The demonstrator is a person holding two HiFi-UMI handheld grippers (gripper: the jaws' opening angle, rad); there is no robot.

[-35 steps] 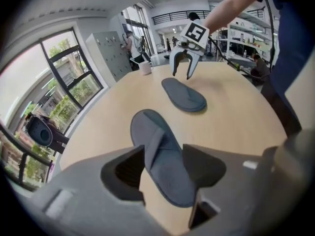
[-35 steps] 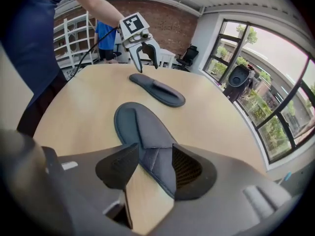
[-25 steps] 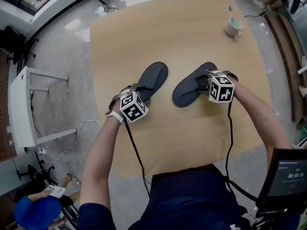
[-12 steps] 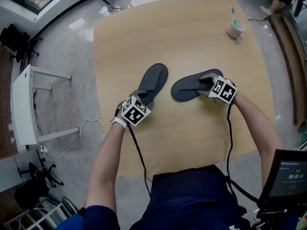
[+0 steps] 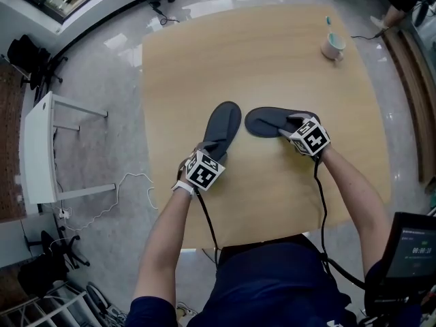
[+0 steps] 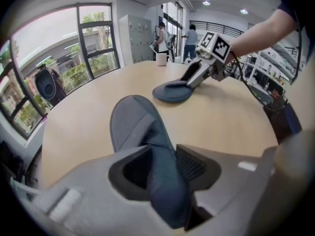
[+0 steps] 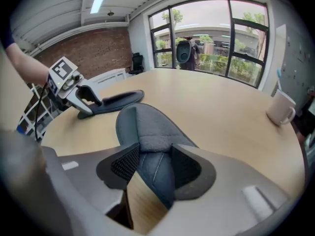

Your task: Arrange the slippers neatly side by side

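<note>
The light wooden worktop point(image 5: 272, 60) with rounded corners stands on a glossy grey floor point(image 5: 95, 73). Its near edge is at the person's body, and a wide strip of bare wood lies between this edge and the two grippers. Taking the white mug point(image 5: 332, 46) as landmark: it stands alone close to the far right corner, and all the wood between it and the slippers is bare, as is the wood to the left of the mug up to the far edge. Far to the left of the mug, on the floor, there is a white side table point(image 5: 30, 155) with a thin white cable point(image 5: 116, 196) near it. Beyond the mug, the gripper views show large windows point(image 6: 93, 48), grey lockers point(image 6: 133, 38), a brick wall point(image 7: 98, 48) and some people point(image 6: 191, 36) standing far away.

Both slippers are dark blue-grey, flat, with a toe strap. They lie about in the middle of the worktop, nearer to the person than the mug and to its left. The left slipper point(image 5: 225, 125) points away from the person. The right slipper point(image 5: 266, 122) lies almost crosswise, with its toe near the left slipper but apart from it.

The left hand-held gripper point(image 5: 211, 152) has narrow jaws clamped on the heel end of the left slipper. The right hand-held gripper point(image 5: 289, 125) grips the rear part of the right slipper just behind the strap, with wood showing under the heel.
</note>
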